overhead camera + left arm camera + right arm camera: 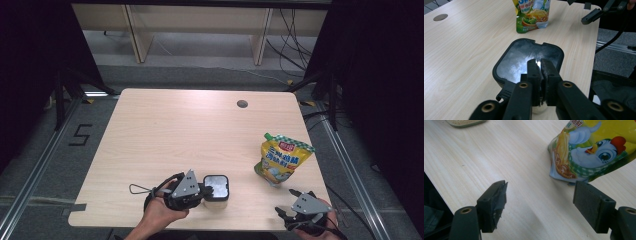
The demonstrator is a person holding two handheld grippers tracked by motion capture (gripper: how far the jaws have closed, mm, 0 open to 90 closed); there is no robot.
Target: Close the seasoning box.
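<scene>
**Left gripper clamped on container rim; right gripper standing by at the pouch**

High view: The landmark is the small black square container with a shiny pale interior [217, 187], standing near the front edge of the light wooden table [165, 130]. The left gripper [202, 190] meets its left wall. The yellow-and-green printed stand-up pouch [281, 159] stands to the container's right, apart from it. The right gripper [283, 212] hovers in front of the pouch, at the table's front edge.

Left gripper view: The jaws are pressed together on the container's near rim, one inside, one outside. Judgement: steadying the container appears to be the step in hand. Keep the clamp square to the wall to avoid tipping.

Right gripper view: The jaws stand wide apart, empty, with the pouch's lower end just beyond them. Judgement: approach the pouch centred between the jaws before closing.
</scene>
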